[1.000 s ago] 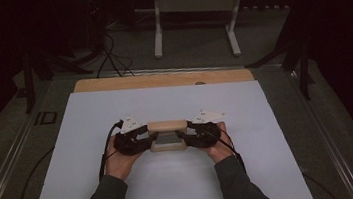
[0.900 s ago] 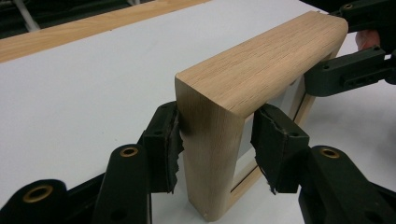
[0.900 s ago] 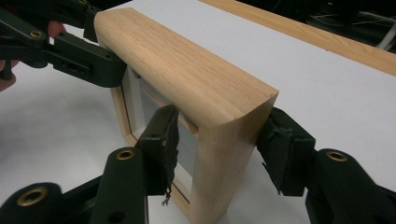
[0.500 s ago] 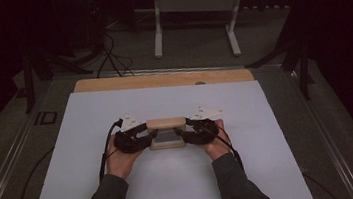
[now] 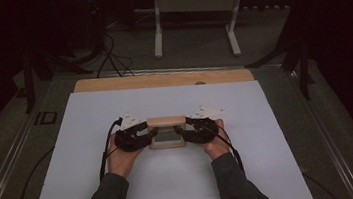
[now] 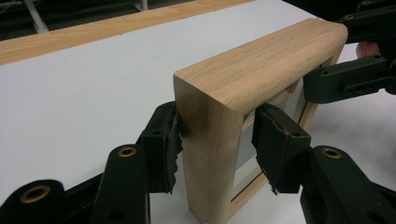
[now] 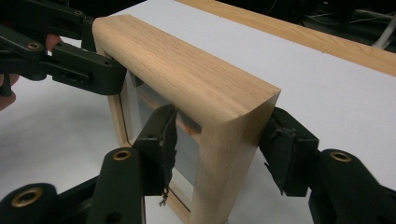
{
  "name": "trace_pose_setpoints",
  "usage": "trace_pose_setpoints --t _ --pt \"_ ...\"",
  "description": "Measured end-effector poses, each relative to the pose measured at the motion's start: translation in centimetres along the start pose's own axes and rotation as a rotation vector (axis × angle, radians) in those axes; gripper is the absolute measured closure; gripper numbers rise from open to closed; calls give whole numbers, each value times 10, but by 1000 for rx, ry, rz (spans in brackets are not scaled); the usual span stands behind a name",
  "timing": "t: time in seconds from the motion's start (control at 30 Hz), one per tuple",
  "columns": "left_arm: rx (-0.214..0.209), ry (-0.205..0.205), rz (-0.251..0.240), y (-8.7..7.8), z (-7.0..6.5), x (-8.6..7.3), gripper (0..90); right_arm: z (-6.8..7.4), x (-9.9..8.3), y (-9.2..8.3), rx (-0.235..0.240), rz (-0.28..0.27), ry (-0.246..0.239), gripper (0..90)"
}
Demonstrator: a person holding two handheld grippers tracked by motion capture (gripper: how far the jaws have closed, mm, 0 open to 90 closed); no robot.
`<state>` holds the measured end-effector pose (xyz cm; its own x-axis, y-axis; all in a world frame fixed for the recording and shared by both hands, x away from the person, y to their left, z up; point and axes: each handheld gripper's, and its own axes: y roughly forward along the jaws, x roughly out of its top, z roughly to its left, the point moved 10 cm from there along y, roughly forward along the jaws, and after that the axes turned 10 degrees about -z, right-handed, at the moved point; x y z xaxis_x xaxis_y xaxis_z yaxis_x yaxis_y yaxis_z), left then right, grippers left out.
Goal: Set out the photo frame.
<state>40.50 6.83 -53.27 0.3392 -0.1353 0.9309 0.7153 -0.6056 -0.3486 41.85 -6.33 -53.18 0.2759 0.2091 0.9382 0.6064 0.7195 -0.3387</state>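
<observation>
A wooden frame (image 5: 167, 131) is standing upright mid-bench on the white sheet (image 5: 70, 157). The left tongs (image 6: 215, 140) and right tongs (image 7: 219, 140) are clamping its opposite side posts. A wooden strip (image 5: 162, 80) is lying along the bench's far edge, well apart.

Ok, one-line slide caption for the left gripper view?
Left gripper clamps one end of an upright wooden frame on the white table.

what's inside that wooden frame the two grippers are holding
Inside the wooden frame sits a pale grey panel behind a thinner inner wooden border. Whether it is glass or a backing board cannot be told, and the jaws of the left gripper and right gripper cover its side edges.
</observation>
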Motion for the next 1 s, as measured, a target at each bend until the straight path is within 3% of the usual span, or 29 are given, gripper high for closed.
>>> trace_pose_setpoints --t 1.0 --pt "42 -62 -15 10 7 -1 500 -10 2 12 3 32 16 446"
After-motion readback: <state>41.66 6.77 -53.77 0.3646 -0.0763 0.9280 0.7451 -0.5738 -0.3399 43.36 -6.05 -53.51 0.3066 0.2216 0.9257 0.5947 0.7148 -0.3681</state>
